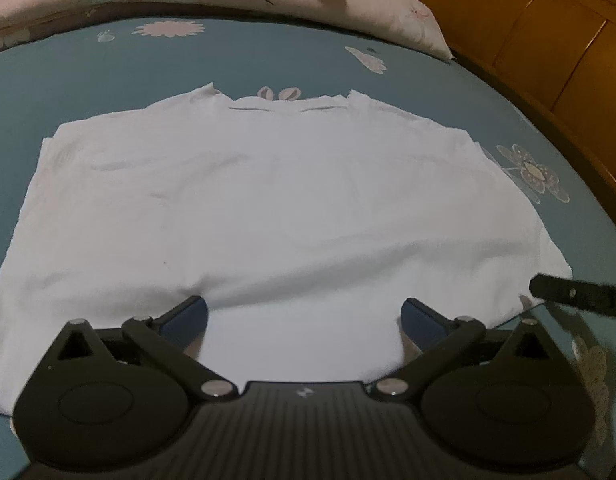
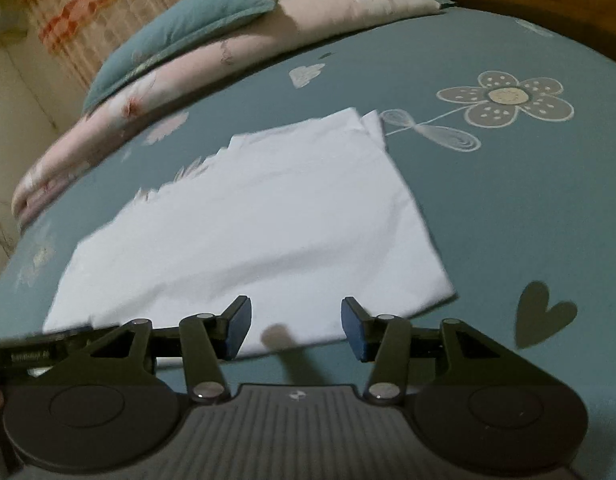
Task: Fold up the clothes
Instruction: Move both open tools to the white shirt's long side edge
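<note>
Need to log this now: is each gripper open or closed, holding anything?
Left gripper: open wide, holding nothing.
Right gripper: open, holding nothing.

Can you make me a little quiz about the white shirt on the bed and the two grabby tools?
1. True or false: the white shirt lies flat on the blue bedsheet.
2. Which is spread wider, the left tool or the right tool?
3. What sits at the far end of the bed? A) a teal pillow on a pink floral quilt B) a stack of books C) a laundry basket

Key
1. True.
2. The left tool; its blue pads stand far apart over the shirt's near hem. Neither tool pinches any cloth.
3. A.
</note>
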`<state>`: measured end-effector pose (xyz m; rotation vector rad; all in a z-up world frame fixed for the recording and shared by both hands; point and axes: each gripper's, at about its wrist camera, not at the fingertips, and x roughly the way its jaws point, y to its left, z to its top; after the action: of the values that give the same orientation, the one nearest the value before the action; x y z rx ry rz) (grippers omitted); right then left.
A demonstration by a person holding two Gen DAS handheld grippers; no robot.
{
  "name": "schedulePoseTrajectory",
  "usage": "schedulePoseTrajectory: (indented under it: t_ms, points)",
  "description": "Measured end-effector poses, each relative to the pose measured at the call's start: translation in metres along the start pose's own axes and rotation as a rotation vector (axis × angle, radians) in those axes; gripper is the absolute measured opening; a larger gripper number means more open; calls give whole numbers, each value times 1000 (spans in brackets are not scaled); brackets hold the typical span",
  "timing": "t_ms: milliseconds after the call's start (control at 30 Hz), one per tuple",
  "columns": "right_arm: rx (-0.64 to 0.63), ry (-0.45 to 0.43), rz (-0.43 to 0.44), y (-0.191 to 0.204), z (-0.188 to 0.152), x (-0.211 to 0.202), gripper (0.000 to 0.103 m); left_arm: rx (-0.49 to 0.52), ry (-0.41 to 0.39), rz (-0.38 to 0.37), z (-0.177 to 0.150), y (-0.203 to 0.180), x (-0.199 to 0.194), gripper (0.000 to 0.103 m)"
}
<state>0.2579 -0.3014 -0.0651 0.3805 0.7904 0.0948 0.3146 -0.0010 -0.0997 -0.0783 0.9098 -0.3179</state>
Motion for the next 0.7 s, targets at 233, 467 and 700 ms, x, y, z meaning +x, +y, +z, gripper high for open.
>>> schedulePoseTrajectory:
  t_ms: [233,467,700]
  points:
    - [-83,-29,-75,21,-6,-34,59,5,22,12,2,-2,-8,102]
    - [-137,-42,-116,31,-10,-57,62,-36,-16,51,4,18,-25,102]
    - [-137,-42,-110,33,-11,-60,64,-22,33,98,-18,40,-32,102]
